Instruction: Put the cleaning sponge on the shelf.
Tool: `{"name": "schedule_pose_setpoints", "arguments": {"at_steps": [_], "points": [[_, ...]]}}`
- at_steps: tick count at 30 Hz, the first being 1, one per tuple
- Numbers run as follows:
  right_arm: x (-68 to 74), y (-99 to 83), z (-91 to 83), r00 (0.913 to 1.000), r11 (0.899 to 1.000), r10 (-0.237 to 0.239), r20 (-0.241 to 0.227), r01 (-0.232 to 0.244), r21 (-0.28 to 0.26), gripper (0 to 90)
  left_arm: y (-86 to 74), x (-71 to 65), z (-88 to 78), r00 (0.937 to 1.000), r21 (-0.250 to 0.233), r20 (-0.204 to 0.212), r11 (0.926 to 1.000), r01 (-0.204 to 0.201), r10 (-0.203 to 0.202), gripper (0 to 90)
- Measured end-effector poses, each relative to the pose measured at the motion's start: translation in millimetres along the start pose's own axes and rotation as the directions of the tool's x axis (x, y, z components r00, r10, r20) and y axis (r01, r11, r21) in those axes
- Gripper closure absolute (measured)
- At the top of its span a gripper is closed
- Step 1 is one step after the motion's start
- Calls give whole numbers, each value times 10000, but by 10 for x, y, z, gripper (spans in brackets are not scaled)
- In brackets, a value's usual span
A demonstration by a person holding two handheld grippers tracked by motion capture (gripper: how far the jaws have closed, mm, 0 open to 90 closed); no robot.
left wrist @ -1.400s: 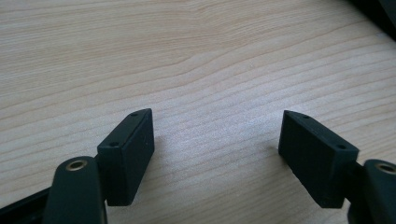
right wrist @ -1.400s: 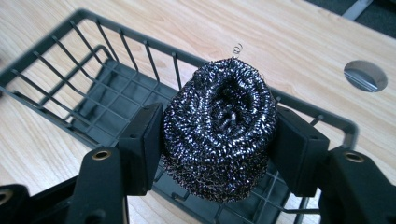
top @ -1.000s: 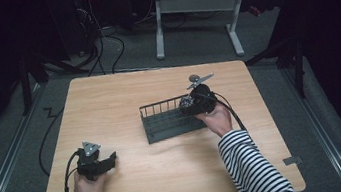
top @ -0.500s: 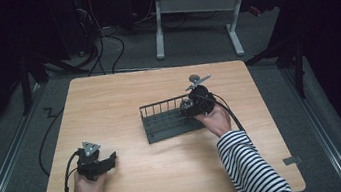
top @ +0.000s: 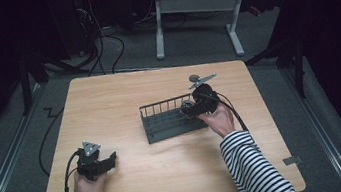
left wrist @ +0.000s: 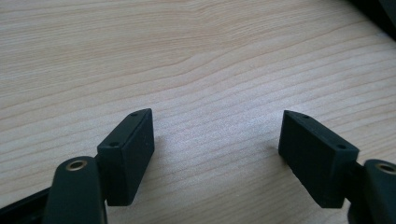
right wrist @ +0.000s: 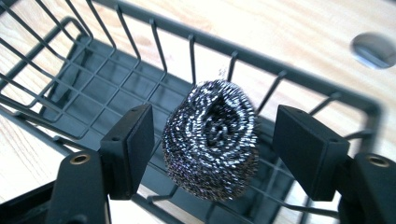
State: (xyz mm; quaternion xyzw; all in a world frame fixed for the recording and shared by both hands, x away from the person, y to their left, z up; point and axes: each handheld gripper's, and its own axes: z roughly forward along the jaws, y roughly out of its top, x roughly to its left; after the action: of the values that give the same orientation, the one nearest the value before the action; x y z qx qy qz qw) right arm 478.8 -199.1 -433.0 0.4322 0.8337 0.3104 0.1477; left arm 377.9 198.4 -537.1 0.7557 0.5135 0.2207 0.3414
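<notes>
On the pale wooden table with its fine straight grain (top: 170, 177), you had the dark grey wire basket with upright bars along its rim (top: 163, 127) standing right of centre, and everything that mattered sat at its right end. Your right gripper (right wrist: 212, 140) hung over that end with its jaws wide apart, one on each side of the round, coiled steel-wool scouring pad (right wrist: 212, 140) but touching neither flank. That pad lay inside the basket, against the wire floor near the end wall, as far as the blur allowed you to judge.

It looked light and springy to me, a thing that would squash under pressure and bounce back, so it needed little force. Its loose wire loops would likely have snagged on the basket's grid, so a straight lift seemed safer than a drag. Taking it across its middle, where the coil was fullest, would have given the pads the most to bite.

Your left gripper (left wrist: 219, 154) rested low over bare wood near the front left corner, jaws wide and empty.
</notes>
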Motion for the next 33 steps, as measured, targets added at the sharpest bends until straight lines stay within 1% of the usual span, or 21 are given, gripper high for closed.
{"name": "schedule_pose_setpoints", "arguments": {"at_steps": [3, 5, 6, 8, 11, 13, 15, 16, 17, 22, 24, 25, 26, 29, 30, 31, 33], "points": [[-30, -14, -119, 10000, 9991, -15, -48, 13, -423, 309, 1, 0, 1, 10000, 0, 0, 10000, 0, 0, 271], [-51, -36, -192, 10000, 9980, 38, -54, -42, -623, 313, 1, 0, 1, 10000, 0, 2, 10000, -3, 3, 271], [-51, -36, -192, 10000, 9980, 38, -54, -42, -623, 313, 1, 0, 1, 10000, 0, 2, 10000, -3, 3, 271], [-82, -81, -288, 9998, 9963, 153, -98, -160, -842, 318, 2, 0, 2, 10000, 1, 2, 10000, -5, 5, 271], [-97, -111, -366, 10000, 9959, 3, 31, 0, -906, 322, 2, 0, 2, 10000, -1, 2, 10000, -4, 4, 271], [-105, -128, -420, 10000, 9950, -27, 38, 30, -996, 326, 2, 0, 2, 10000, 0, 2, 10000, -5, 5, 271], [-105, -146, -472, 10000, 9943, 42, 20, -40, -1069, 330, 2, 0, 3, 10000, -1, 4, 10000, -4, 4, 271], [-105, -146, -472, 10000, 9943, 42, 20, -40, -1069, 330, 2, 0, 3, 10000, -1, 4, 10000, -4, 4, 271], [-110, -160, -519, 10000, 9932, -26, 52, 32, -1161, 333, 2, 0, 2, 10000, 1, 5, 10000, -5, 5, 271], [-118, -221, -636, 9999, 9894, 100, -35, -104, -1447, 347, 2, 0, 3, 10000, -1, 4, 10000, -4, 4, 271], [-124, -250, -664, 9998, 9890, 170, -59, -177, -1468, 347, 2, 0, 3, 10000, 1, 6, 10000, -3, 3, 271], [-133, -302, -706, 9997, 9884, 247, -40, -250, -1497, 347, 2, 0, 2, 10000, 1, 5, 10000, -6, 6, 271], [-141, -323, -729, 9998, 9886, 213, -22, -214, -1489, 347, 2, 0, 3, 10000, -1, 7, 10000, -1, 1, 271], [-154, -373, -803, 9994, 9852, 338, -69, -344, -1679, 356, 5, 3, 5, 10000, 10, 14, 10000, -17, 17, 271], [-154, -373, -803, 9994, 9852, 338, -69, -344, -1679, 356, 5, 3, 5, 10000, 10, 14, 10000, -17, 17, 271], [-170, -424, -845, 9987, 9824, 472, -173, -496, -1802, 356, 6, 3, 5, 10000, 13, 12, 10000, -19, 19, 271], [-179, -474, -868, 9982, 9830, 576, -165, -596, -1738, 356, 6, 3, 5, 10000, 13, 12, 10000, -19, 19, 271]]}}
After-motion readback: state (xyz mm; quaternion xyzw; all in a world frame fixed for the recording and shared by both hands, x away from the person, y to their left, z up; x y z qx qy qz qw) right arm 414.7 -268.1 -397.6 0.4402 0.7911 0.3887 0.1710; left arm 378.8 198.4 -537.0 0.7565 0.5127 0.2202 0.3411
